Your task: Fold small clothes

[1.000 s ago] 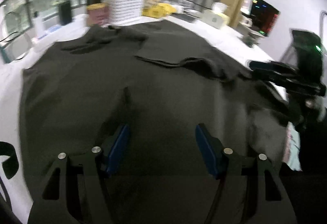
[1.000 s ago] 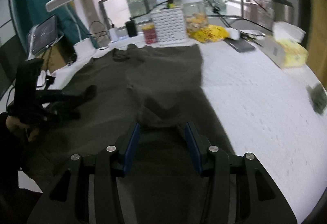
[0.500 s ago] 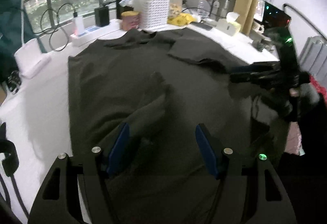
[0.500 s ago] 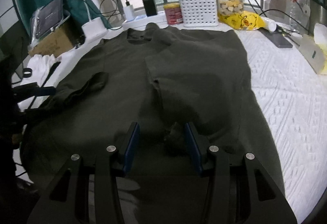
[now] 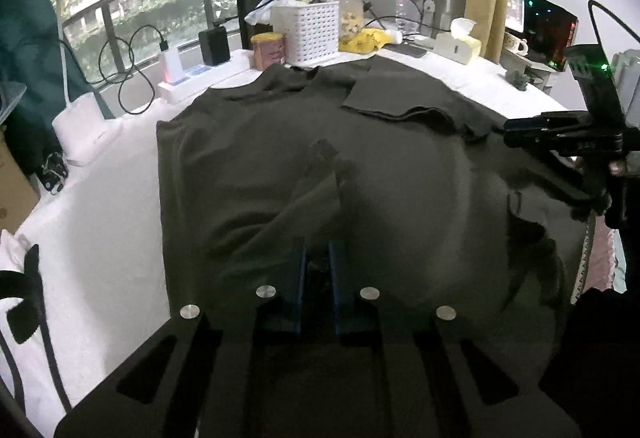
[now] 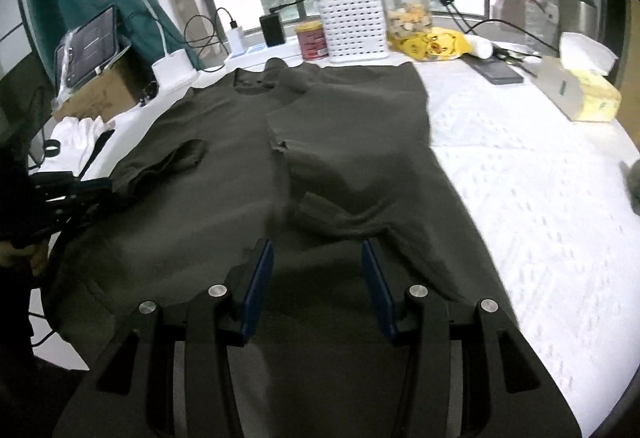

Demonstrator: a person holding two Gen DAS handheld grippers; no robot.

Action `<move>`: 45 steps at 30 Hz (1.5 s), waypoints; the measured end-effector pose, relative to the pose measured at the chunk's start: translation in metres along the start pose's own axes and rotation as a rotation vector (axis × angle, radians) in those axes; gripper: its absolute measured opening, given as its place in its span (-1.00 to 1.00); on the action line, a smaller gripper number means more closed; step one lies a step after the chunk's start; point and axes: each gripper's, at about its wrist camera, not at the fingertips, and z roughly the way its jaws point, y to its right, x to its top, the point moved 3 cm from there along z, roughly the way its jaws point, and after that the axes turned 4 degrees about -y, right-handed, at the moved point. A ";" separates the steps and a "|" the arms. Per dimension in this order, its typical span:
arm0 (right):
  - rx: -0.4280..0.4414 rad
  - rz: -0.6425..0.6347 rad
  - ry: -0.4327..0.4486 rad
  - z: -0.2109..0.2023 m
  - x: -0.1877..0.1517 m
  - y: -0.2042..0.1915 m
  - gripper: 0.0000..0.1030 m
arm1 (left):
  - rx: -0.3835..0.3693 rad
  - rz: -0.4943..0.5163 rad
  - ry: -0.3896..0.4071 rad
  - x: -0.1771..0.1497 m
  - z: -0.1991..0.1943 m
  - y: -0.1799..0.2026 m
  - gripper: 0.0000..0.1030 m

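Note:
A dark olive T-shirt (image 5: 400,166) lies flat on the white cover, collar far from me, with both sleeves turned inward. In the left wrist view my left gripper (image 5: 318,262) is closing its jaws, and a raised fold of the shirt near its left sleeve (image 5: 316,194) is pinched between the blue pads. The same gripper appears at the shirt's left edge (image 6: 92,186) in the right wrist view. My right gripper (image 6: 318,274) stands open just above the lower right part of the shirt (image 6: 340,142), with only flat cloth under the gap; it also shows in the left wrist view (image 5: 520,128).
At the far edge stand a white perforated basket (image 6: 354,24), a red can (image 6: 312,40), a snack jar (image 6: 408,6), chargers with cables (image 5: 172,66) and a tissue box (image 6: 580,94). A tablet on a cardboard box (image 6: 92,42) sits far left. White cover (image 6: 540,198) stretches to the right.
The left jaws went from wide apart to nearly together on a fold of the shirt. The left hand drew back, showing more of the shirt. The right jaws kept their gap.

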 end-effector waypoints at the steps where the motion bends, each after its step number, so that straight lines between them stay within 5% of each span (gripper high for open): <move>1: -0.001 0.000 0.003 -0.002 -0.001 0.001 -0.05 | -0.008 -0.003 -0.002 0.000 -0.001 0.001 -0.83; 9: -0.016 0.018 0.015 -0.012 -0.011 0.009 -0.05 | 0.024 -0.023 -0.088 -0.009 0.021 0.001 -0.80; 19: -0.028 0.052 0.016 -0.016 -0.019 0.023 -0.05 | 0.107 -0.041 -0.059 -0.006 0.008 -0.002 -0.78; 23: -0.020 0.048 0.012 -0.014 -0.020 0.021 -0.05 | 0.097 -0.066 -0.085 -0.011 0.016 -0.007 -0.05; 28: -0.021 0.051 0.010 -0.013 -0.019 0.023 -0.05 | 0.062 0.008 -0.102 -0.013 0.022 0.008 -0.05; 30: -0.023 0.055 0.009 -0.014 -0.020 0.024 -0.05 | 0.073 0.046 -0.095 -0.014 0.022 0.015 -0.20; 32: -0.025 0.056 0.009 -0.014 -0.021 0.025 -0.05 | 0.087 0.064 -0.104 -0.016 0.024 0.017 -0.68; 35: -0.027 0.057 0.010 -0.015 -0.021 0.026 -0.05 | 0.115 0.055 -0.089 -0.017 0.020 0.015 -0.93; 45: -0.061 0.074 0.025 -0.030 -0.030 0.036 -0.05 | 0.085 0.035 -0.050 -0.017 -0.002 0.025 -0.93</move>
